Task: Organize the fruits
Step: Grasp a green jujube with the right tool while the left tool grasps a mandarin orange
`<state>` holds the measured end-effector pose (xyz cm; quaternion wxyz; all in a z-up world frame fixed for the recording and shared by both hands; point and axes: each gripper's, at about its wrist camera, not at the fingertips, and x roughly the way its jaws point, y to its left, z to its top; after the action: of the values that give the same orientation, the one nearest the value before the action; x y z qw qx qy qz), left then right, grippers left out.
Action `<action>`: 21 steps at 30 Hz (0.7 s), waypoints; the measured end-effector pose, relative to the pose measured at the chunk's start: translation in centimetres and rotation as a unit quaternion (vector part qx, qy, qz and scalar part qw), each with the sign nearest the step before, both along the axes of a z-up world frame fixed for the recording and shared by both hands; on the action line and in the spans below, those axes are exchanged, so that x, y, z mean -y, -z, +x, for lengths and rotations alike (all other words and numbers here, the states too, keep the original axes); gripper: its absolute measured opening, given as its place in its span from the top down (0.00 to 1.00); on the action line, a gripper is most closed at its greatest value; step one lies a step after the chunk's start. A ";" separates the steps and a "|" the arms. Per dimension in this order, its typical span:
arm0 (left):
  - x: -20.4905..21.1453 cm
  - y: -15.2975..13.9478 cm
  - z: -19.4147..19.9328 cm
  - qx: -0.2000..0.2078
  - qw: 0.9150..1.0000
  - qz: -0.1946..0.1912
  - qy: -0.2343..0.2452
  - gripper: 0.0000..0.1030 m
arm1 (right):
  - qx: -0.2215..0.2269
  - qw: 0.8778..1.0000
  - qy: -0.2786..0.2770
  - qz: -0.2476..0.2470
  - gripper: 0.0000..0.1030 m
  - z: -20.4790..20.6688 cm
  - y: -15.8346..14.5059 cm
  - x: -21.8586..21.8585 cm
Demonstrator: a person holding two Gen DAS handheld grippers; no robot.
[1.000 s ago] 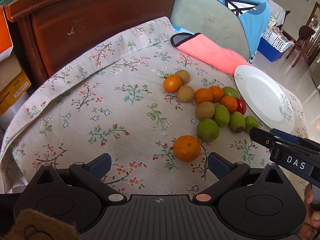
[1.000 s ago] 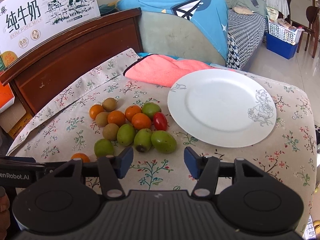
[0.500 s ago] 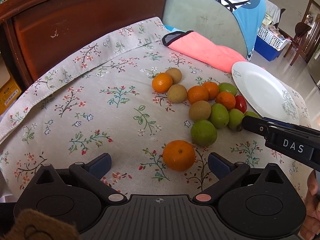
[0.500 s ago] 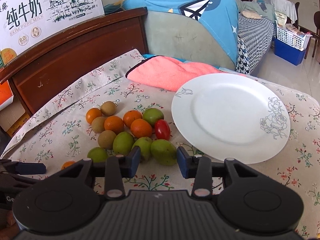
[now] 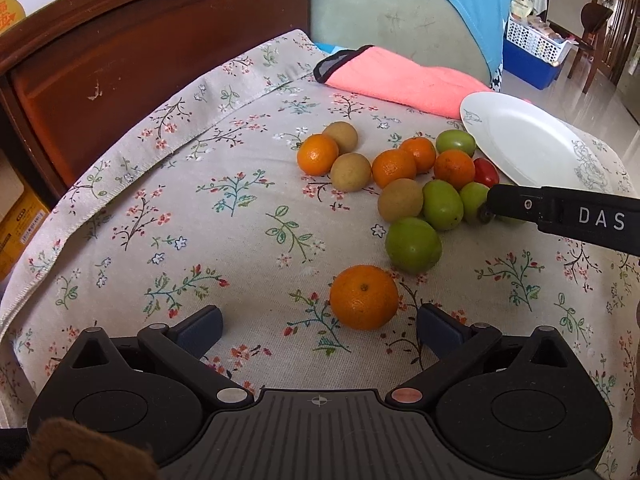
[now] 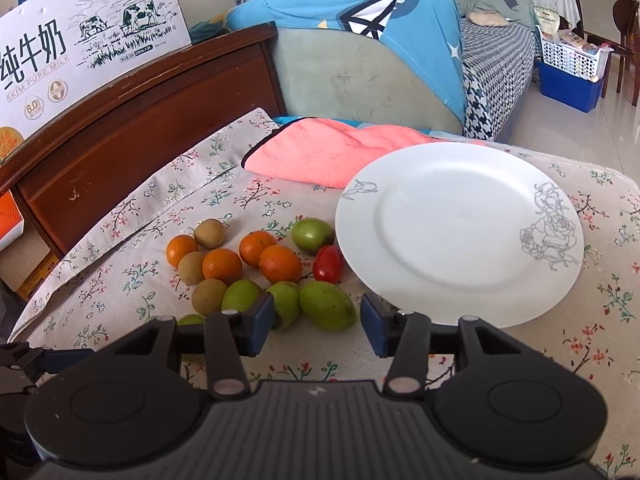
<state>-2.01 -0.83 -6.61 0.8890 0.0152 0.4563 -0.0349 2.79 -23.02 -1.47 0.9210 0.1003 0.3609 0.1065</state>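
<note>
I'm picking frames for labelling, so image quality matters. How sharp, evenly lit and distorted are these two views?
Left wrist view: fruit such as the lone orange is sharp, daylight is soft with faint shadows, and fisheye bends the wooden headboard. Right wrist view: the white plate is crisp with a mild sheen but not blown out; the bright floor looks washed out, and the edges curve strongly.

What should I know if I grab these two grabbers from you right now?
Left gripper: open, empty, a lone orange just ahead between its fingers.
Right gripper: open after its jaws just widened, nothing gripped; a green fruit lies between its fingers.
The other fruits sit in a pile on the flowered cloth, left of the white plate.
Done: nothing sorted yet; the plate has no fruit on it.
Left: probably move every fruit, starting with those two.
</note>
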 end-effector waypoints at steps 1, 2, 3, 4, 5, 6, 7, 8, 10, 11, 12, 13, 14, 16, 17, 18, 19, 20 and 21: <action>-0.1 0.0 -0.1 0.000 1.000 -0.001 0.001 0.00 | -0.001 1.000 0.000 0.005 0.53 0.1 0.1 0.0; -0.2 -0.1 -0.1 0.000 1.000 -0.004 0.003 0.00 | -0.002 1.000 -0.002 0.010 0.53 0.1 0.1 0.0; -0.3 -0.1 -0.1 0.001 1.000 -0.005 0.002 0.00 | -0.005 1.000 -0.004 0.014 0.53 0.2 0.2 0.0; -0.4 -0.1 -0.2 0.003 1.000 -0.005 0.000 0.00 | -0.007 1.000 -0.005 0.016 0.54 0.1 0.2 0.0; -0.5 -0.2 -0.2 0.005 1.000 -0.004 -0.006 0.00 | -0.010 1.000 -0.006 0.018 0.57 0.1 0.2 0.0; -0.7 -0.2 -0.3 0.008 1.000 -0.004 -0.014 0.01 | -0.016 1.000 -0.007 0.022 0.60 0.1 0.2 0.1; -0.9 -0.3 -0.4 0.011 1.000 -0.005 -0.021 0.02 | -0.021 0.999 -0.009 0.028 0.64 0.0 0.1 0.1; -1.2 -0.4 -0.4 0.015 0.999 -0.011 -0.026 0.02 | -0.026 0.999 -0.012 0.036 0.67 -0.1 0.1 0.3; -1.5 -0.6 -0.4 0.022 0.999 -0.027 -0.028 0.06 | -0.037 0.998 -0.017 0.040 0.68 -0.2 -0.1 0.3; -1.5 -0.7 -0.5 0.024 0.999 -0.031 -0.026 0.08 | -0.034 0.999 -0.016 0.036 0.68 -0.3 -0.3 0.2; -1.4 -0.8 -0.5 0.027 0.999 -0.032 -0.023 0.10 | -0.028 0.999 -0.017 0.031 0.68 -0.4 -0.4 0.1; -1.2 -0.9 -0.6 0.031 0.999 -0.029 -0.020 0.11 | -0.023 0.999 -0.016 0.025 0.68 -0.4 -0.5 0.1; -1.0 -1.0 -0.6 0.035 0.999 -0.026 -0.016 0.14 | -0.019 1.000 -0.013 0.019 0.67 -0.4 -0.6 0.0; -0.8 -1.1 -0.7 0.041 0.999 -0.028 -0.010 0.20 | -0.012 1.000 -0.005 0.014 0.65 -0.3 -0.6 0.1; -0.8 -1.1 -0.7 0.042 0.999 -0.032 -0.008 0.24 | -0.014 1.000 -0.003 0.018 0.65 -0.1 -0.5 0.1; -0.8 -1.0 -0.6 0.040 0.999 -0.036 -0.006 0.28 | -0.017 1.000 0.000 0.023 0.65 0.1 -0.3 0.2; -0.8 -0.9 -0.5 0.038 0.999 -0.038 -0.005 0.29 | -0.019 0.999 0.005 0.027 0.65 0.2 -0.1 0.3; -0.7 -0.8 -0.5 0.040 0.998 -0.038 -0.004 0.31 | -0.022 0.999 0.009 0.029 0.65 0.3 0.1 0.3; -0.5 -0.8 -0.6 0.044 0.998 -0.035 -0.001 0.34 | -0.020 0.999 0.014 0.035 0.65 0.4 0.2 0.5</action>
<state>-2.60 -0.30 -5.84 0.9084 -0.0152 0.4148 -0.0492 3.15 -23.48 -1.65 0.9109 0.1397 0.3739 0.1043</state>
